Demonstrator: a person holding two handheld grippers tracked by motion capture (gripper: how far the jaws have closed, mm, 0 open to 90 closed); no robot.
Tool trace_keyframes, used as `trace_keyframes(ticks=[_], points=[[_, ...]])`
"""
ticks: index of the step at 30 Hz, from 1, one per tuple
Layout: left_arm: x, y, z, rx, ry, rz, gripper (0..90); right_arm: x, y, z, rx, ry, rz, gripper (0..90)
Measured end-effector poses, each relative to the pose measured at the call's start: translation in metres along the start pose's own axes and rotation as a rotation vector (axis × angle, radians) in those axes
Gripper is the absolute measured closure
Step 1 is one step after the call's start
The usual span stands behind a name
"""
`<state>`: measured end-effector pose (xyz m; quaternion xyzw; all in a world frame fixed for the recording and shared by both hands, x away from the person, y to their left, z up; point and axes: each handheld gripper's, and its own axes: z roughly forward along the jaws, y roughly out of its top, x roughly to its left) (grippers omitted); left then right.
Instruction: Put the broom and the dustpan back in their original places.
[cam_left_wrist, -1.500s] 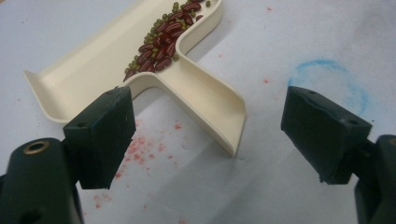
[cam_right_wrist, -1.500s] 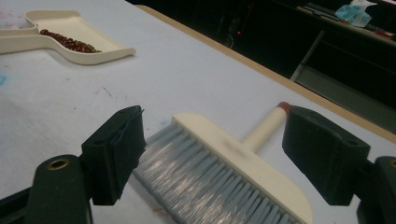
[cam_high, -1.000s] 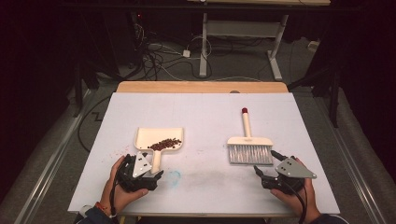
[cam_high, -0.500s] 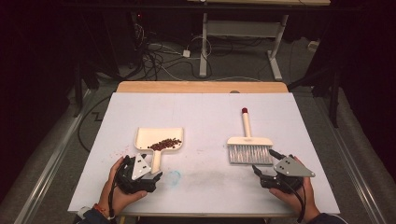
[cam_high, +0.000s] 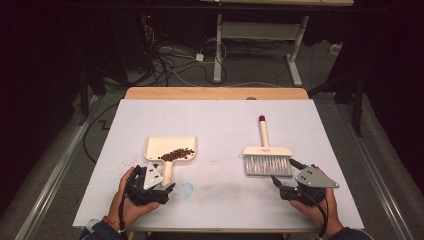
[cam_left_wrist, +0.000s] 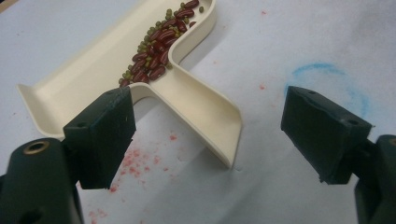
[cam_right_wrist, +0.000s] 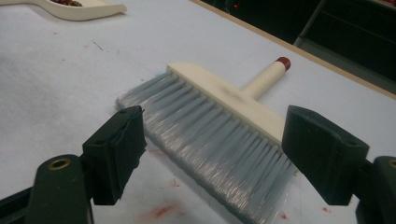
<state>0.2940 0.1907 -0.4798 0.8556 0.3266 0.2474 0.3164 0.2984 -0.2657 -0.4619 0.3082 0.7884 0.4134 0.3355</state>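
The left hand-held gripper (cam_high: 159, 186) is resting low on the near left of the white paper-covered tabletop (cam_high: 220, 125), its jaws standing wide apart and gripping nothing. The cream plastic dustpan (cam_high: 169, 151) is lying flat just beyond it, handle end pointing between the jaws without touching either. A small heap of red and green beans (cam_left_wrist: 156, 55) is sitting in the pan near the handle root. Red specks are showing on the paper beside the handle.

The right hand-held gripper (cam_high: 286, 186) is lying at the near right, jaws likewise spread and empty. The cream-backed hand brush with grey bristles (cam_high: 267, 159) is lying flat just ahead, bristle tips facing the jaws, its red-capped handle (cam_right_wrist: 283, 62) pointing away.
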Motion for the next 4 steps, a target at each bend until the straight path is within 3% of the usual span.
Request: trace_keyframes(ticks=[4], points=[[0.0004,0.0002,-0.0004,-0.003,-0.001,-0.002,17.8,0.0004,0.0003,0.0009,0.007,-0.004,-0.003,21.7]])
